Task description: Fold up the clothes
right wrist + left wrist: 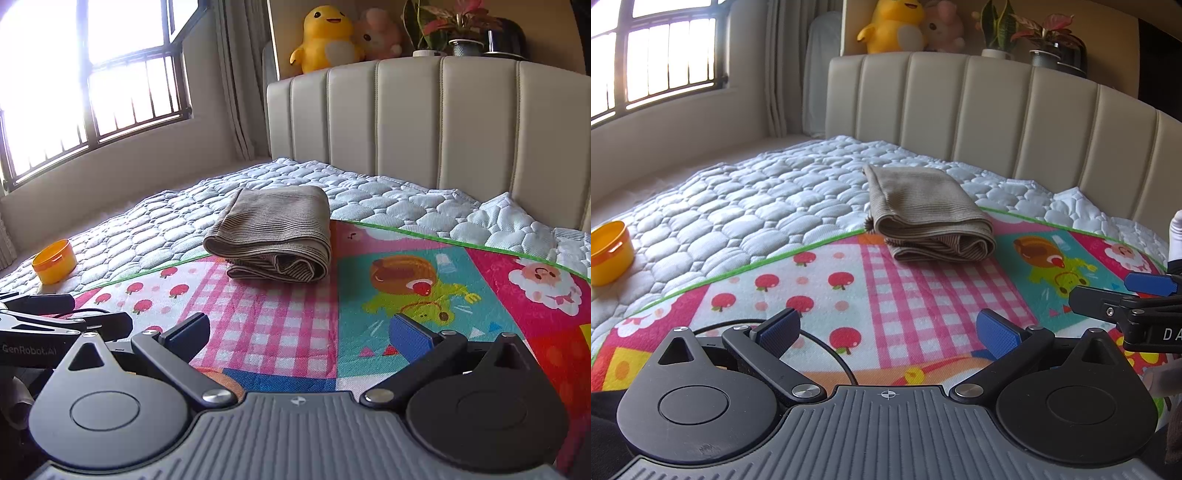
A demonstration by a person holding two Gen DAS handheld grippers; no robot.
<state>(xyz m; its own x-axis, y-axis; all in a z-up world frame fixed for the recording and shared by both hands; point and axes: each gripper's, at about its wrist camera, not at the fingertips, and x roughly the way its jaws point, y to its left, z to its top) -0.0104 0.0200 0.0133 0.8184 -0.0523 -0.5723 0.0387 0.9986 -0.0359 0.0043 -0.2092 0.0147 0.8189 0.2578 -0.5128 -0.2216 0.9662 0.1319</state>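
Observation:
A beige striped garment [923, 218] lies folded into a thick bundle, straddling the far edge of the colourful play mat [849, 288] and the white quilted bed cover [746, 199]. In the right wrist view the same garment [275, 232] sits ahead and slightly left. My left gripper [888, 332] is open low over the mat, well short of the bundle, with nothing between its blue pads. My right gripper [299, 336] is also open and empty. The right gripper's fingers [1108, 299] show at the right edge of the left wrist view.
A yellow tub [611, 253] stands on the quilt at the left, also seen as the tub [54, 260] from the right wrist. A padded cream headboard [997, 110] closes off the far side. Plush toys [328, 37] and potted plants [458, 33] sit on the ledge behind it. A window [92, 85] is on the left.

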